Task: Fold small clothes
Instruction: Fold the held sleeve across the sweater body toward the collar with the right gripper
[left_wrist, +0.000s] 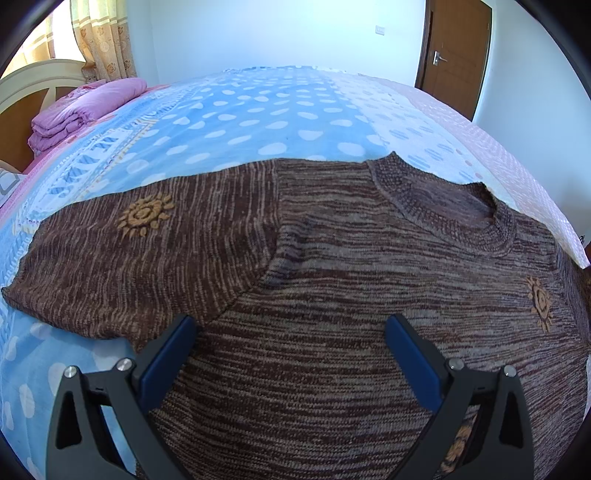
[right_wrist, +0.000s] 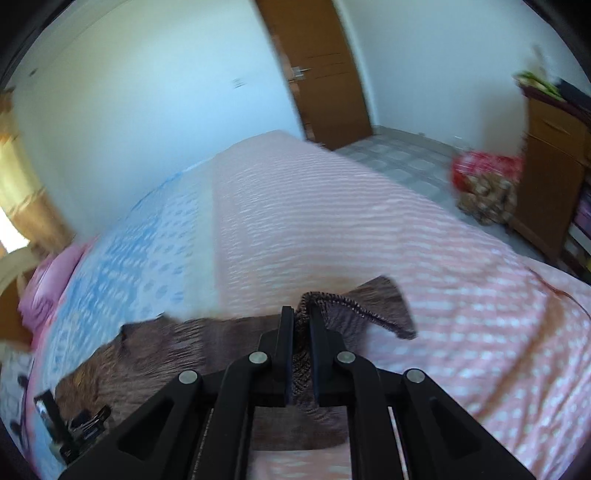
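Brown knit sweater (left_wrist: 332, 295) spread flat on dotted bedspread (left_wrist: 240, 122); left gripper (left_wrist: 291, 332) poised above it, jaws wide apart; right gripper (right_wrist: 302, 321) clamped on lifted sleeve cuff (right_wrist: 347, 302). No legible writing anywhere.

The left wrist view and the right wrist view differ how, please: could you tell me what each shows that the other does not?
Only the left wrist view shows the sweater's collar, its sun motif and the open left gripper above the knit. Only the right wrist view shows the right gripper shut on a sweater edge, the floor and a cabinet. Both show the brown sweater, the bed cover and the door.
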